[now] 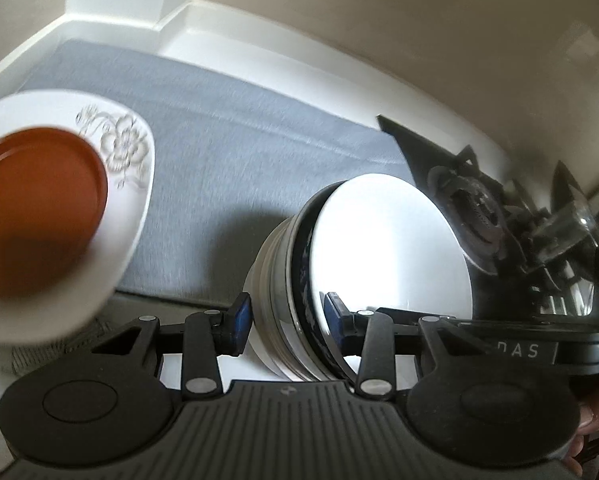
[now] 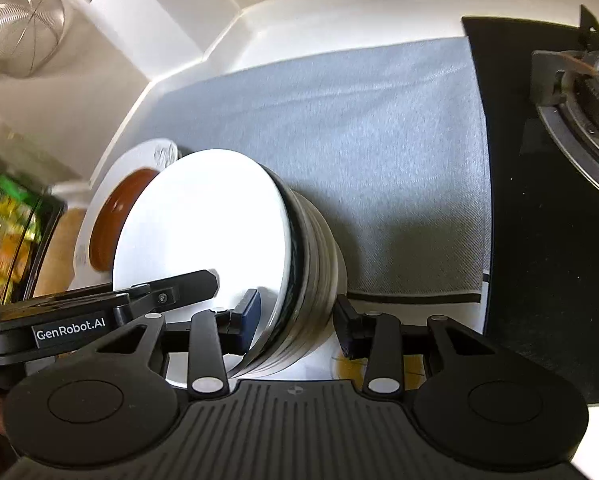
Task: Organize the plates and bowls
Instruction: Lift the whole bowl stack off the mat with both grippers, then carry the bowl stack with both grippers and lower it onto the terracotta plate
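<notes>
Together, best handled as one load — keep both grips level and matched so the stack of plates and bowls [image 1: 363, 280] neither fans out nor slips, and set down flat on the grey mat [image 1: 219, 152], clear of the flowered plate [image 1: 115, 200] with its brown dish [image 1: 39, 216] and of the stove burner [image 2: 587, 92]. Held on edge just above the counter, tipped sideways. Left gripper [image 1: 287, 316] pointing steeply down, blue pads pinching the stack's rim. Right gripper [image 2: 299, 320] angled down likewise, clamped on the rim from the opposite side — near the other tool.
</notes>
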The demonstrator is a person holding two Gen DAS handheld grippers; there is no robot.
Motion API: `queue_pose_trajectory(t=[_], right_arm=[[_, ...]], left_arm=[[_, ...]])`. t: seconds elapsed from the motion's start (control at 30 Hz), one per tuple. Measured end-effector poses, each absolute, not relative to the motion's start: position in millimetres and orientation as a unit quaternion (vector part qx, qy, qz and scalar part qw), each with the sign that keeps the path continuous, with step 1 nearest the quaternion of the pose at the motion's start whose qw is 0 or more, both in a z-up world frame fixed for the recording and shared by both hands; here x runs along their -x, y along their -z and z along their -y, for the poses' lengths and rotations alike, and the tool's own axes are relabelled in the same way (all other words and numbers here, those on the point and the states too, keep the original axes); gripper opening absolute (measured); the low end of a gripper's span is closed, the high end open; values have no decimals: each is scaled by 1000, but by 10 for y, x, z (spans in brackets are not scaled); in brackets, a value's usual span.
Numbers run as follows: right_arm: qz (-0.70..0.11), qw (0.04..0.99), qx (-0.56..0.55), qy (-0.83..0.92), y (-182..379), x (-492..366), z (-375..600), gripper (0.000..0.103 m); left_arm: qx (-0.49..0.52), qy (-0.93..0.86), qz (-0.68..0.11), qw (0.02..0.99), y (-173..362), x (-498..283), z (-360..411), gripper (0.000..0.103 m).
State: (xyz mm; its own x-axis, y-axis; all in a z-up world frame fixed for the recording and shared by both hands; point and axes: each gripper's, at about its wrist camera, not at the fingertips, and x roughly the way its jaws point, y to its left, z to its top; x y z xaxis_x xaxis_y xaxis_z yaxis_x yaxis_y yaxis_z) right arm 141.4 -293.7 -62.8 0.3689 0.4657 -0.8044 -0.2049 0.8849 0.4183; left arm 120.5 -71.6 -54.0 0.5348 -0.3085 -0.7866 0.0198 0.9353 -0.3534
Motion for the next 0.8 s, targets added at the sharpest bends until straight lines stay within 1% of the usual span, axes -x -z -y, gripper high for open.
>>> queue_pose_trajectory(t=[0.3, 0.47, 0.63, 0.8], right_arm=[[-488, 848, -120, -170, 234, -1459, 2589, 41], [-474, 853, -105, -193, 50, -1642, 2169, 41], [-478, 842, -87, -234, 59, -1897, 1522, 41], [-509, 818, -72, -259, 269, -2097, 924, 41]], left_arm=[[163, 120, -426, 882, 223, -1329, 315, 42], [181, 83, -408, 891, 38, -1348, -154, 41], [200, 33, -403, 893, 48, -1336, -743, 41], [227, -10, -420, 879, 252, -1344, -1247, 41]])
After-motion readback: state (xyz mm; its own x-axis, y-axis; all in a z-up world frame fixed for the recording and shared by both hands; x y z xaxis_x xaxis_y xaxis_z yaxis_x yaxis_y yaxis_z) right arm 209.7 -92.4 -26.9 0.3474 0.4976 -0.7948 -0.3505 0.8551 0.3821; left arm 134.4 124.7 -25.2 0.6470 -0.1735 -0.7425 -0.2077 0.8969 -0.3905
